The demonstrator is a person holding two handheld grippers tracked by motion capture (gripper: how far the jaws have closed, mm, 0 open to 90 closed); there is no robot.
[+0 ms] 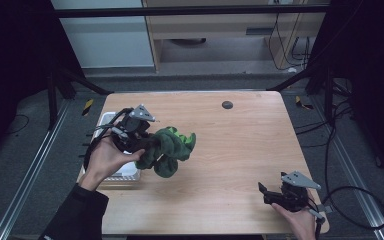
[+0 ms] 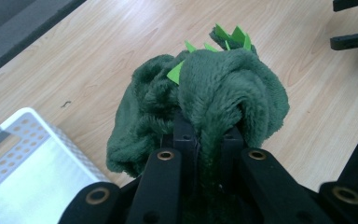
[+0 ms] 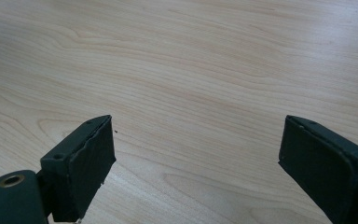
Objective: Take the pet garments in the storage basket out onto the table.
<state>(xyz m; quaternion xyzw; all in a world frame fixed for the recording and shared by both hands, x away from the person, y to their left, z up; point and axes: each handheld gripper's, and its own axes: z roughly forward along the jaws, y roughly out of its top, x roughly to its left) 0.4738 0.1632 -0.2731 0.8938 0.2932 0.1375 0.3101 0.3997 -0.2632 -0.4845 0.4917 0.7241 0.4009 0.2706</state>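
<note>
At the left edge of the wooden table (image 1: 220, 150) sits a white tray (image 1: 111, 120) with perforated walls, partly covered in the high view by the person's left hand (image 1: 105, 159); a dark sleeve (image 1: 77, 212) runs from that hand down to the bottom edge. The left gripper (image 1: 147, 142) is held just above the tray's right side, pointing right across the table; its jaws are closed tight on a fold of a dark green plush toy (image 1: 170, 150), and in the left gripper view the fabric bulges out over both jaws and hides their tips. The toy is bunched and lumpy, with a row of bright green felt spikes (image 2: 223, 39) along its far side; it hangs from the jaws just beside the tray, over bare wood, and whether its lower edge touches the table I cannot tell. In the left gripper view the tray's corner (image 2: 25, 121) shows at the lower left, below and beside the toy.

Farther right, near the table's far edge, a small dark round spot (image 1: 227, 104) lies on the wood, well apart from everything else. At the near right corner the person's right hand (image 1: 300, 220) holds the right gripper (image 1: 266, 194) low over the table, pointing left; its jaws stand wide apart with nothing between them, and the right gripper view shows bare wood grain in the gap. A black cable (image 1: 355, 200) loops from this gripper off the table's right edge onto the grey floor (image 1: 25, 150).
</note>
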